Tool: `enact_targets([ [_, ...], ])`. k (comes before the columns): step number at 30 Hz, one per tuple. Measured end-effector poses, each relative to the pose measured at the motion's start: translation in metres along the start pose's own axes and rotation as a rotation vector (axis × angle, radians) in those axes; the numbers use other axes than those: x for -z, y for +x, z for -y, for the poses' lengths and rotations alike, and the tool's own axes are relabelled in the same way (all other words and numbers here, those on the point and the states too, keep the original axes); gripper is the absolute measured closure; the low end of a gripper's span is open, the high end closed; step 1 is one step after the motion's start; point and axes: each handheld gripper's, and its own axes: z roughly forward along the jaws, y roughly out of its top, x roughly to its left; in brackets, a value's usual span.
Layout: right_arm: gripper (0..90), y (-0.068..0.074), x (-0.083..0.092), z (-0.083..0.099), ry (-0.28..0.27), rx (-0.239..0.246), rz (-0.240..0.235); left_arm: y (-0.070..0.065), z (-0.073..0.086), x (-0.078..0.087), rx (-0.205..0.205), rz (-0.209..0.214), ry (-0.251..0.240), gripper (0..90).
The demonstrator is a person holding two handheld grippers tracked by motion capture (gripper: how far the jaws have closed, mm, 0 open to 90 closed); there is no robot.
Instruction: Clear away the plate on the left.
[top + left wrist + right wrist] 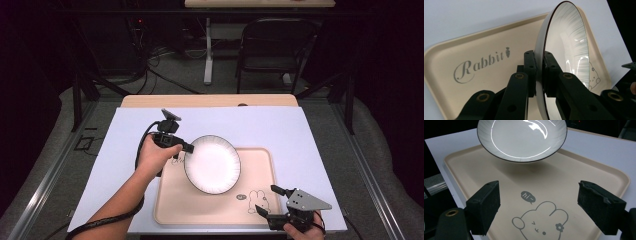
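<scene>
The left tongs [186, 148] pinch the rim of the white plate [212, 164] at its left edge, holding it tilted in the air above the beige tray [260, 160] near the bench's [250, 122] front edge. The right tongs [272, 199] hang spread wide over the tray's front right corner, gripping nothing

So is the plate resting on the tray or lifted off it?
Lifted. The left gripper clamps the plate by its rim, and the right gripper view shows it above the tray with its shadow beneath.
</scene>
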Motion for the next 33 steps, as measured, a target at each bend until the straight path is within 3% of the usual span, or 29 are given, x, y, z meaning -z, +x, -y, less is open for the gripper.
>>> enact_targets([
  [8, 17.8, 0.001, 0.0, 0.0, -0.001, 0.003, 0.001, -0.006, 0.009, -0.012, -0.031, 0.013, 0.035, 83.1],
  [21, 17.8, 0.001, 0.0, 0.0, 0.0, 0.005, 0.0, -0.007, 0.016, -0.027, -0.03, 0.023, 0.066, 82.8],
  [33, 17.8, 0.001, 0.0, 0.0, 0.0, 0.007, -0.001, -0.006, 0.019, -0.035, -0.037, -0.024, 0.083, 83.4],
])
